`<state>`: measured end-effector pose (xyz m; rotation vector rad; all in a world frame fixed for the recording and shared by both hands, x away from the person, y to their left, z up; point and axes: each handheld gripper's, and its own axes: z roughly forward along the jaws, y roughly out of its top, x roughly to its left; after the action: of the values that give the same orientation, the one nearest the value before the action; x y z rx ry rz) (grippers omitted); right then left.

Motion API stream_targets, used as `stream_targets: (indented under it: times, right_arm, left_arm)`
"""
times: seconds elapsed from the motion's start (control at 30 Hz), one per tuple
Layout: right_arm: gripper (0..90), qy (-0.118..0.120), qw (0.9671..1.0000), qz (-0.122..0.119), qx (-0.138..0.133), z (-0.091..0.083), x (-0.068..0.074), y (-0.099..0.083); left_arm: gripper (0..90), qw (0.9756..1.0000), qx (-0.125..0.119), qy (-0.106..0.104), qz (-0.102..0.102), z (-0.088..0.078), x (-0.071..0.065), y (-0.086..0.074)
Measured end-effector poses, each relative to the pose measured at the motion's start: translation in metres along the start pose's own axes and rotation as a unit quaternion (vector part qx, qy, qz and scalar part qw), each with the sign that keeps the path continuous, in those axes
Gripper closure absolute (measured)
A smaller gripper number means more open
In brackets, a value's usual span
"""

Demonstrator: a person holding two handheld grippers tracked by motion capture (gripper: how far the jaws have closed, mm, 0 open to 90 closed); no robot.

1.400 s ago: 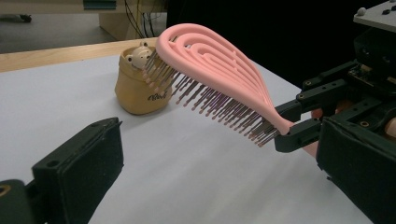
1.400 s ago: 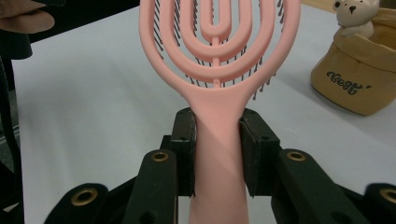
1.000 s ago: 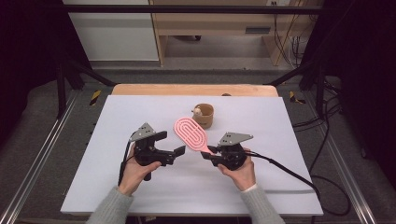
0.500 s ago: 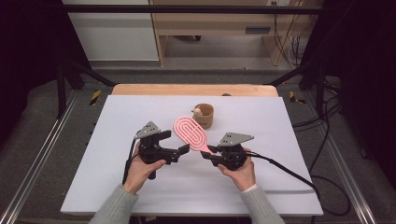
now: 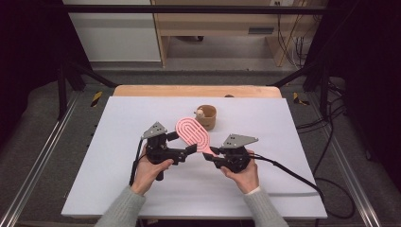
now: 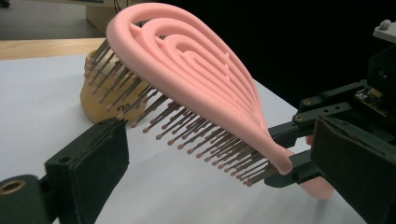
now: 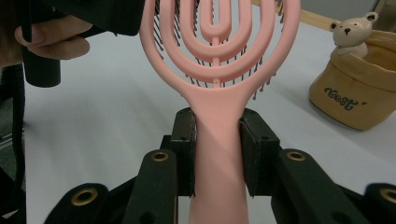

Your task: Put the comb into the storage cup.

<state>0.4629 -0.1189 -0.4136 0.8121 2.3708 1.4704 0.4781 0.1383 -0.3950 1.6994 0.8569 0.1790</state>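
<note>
While we hold the pink hairbrush (image 5: 192, 134) up off the white table (image 5: 113, 189) in the high view, its head tilts back toward the tan cup (image 5: 208, 117) and its handle runs down into the right gripper (image 5: 211, 156). Our left gripper (image 5: 188, 150) sits just beside the brush head on its bristle side, jaws spread.

From the left gripper view, the brush (image 6: 187, 79) hangs across the frame with its bristles pointing down at us. One jaw stands at lower left, the other at the right edge, and neither pad touches the brush; these jaws have just been closing a little, with the bristled head between them but unpinched. The cup (image 6: 105, 105) stands behind the bristles.

From the right gripper view, both pads press flat on the handle (image 7: 218, 154), so that grip looks firm. The cup with its small bear figure (image 7: 351, 31) stands at the right.

We judge this to be a handover or regrasp in progress. Next we would need to settle the left jaws onto the head's rim before loosening the right.
</note>
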Motion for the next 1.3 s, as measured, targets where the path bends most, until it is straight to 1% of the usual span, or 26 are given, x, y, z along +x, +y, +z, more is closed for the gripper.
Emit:
stream_targets:
  times: [0.1,0.17,0.2,0.23,0.33,0.37,0.57,0.83,1.03,1.17,1.3]
  right_arm:
    - [69.6,0.001,1.0000,-0.001,0.000,0.0002,0.0000,-0.0002]
    - [69.6,0.001,1.0000,-0.001,-0.001,0.0002,0.0002,-0.0002]
    - [69.5,0.001,1.0000,-0.002,-0.001,0.0001,0.0002,-0.0001]
    - [69.6,0.001,1.0000,-0.002,-0.002,0.0000,0.0003,-0.0001]
    - [69.6,0.001,1.0000,-0.003,-0.005,-0.0006,0.0003,0.0002]
    - [69.5,0.002,1.0000,-0.003,-0.004,-0.0006,0.0003,0.0002]
    - [69.5,0.003,1.0000,-0.005,-0.007,-0.0008,0.0007,0.0002]
    - [69.5,0.002,0.9999,-0.010,-0.008,0.0008,0.0010,-0.0007]
    - [69.5,-0.003,0.9998,-0.018,-0.010,0.0011,0.0009,-0.0011]
    - [69.7,-0.002,0.9998,-0.019,-0.010,0.0018,0.0010,-0.0014]
    - [70.0,-0.001,0.9997,-0.020,-0.011,0.0022,0.0011,-0.0015]
  left_arm:
    - [7.8,0.9999,-0.007,-0.003,-0.008,0.0025,-0.0003,0.0002]
    - [11.2,0.9998,-0.012,-0.004,-0.014,0.0039,-0.0003,0.0002]
    - [13.5,0.9998,-0.013,-0.006,-0.016,0.0043,-0.0002,0.0003]
    - [15.0,0.9997,-0.015,-0.002,-0.017,0.0048,-0.0004,0.0003]
    - [23.2,0.9996,-0.021,0.000,-0.022,0.0052,-0.0001,0.0005]
    - [24.4,0.9994,-0.024,0.000,-0.025,0.0052,0.0002,0.0008]
    - [34.3,0.9992,-0.023,-0.002,-0.034,0.0067,0.0004,0.0011]
    - [39.9,0.9987,-0.018,-0.007,-0.047,0.0064,0.0010,0.0014]
    - [44.2,0.9983,-0.024,-0.006,-0.052,0.0064,-0.0015,0.0019]
    - [47.8,0.9982,-0.027,-0.005,-0.053,0.0054,-0.0030,0.0029]
    - [51.2,0.9980,-0.032,-0.009,-0.054,0.0049,-0.0055,0.0036]
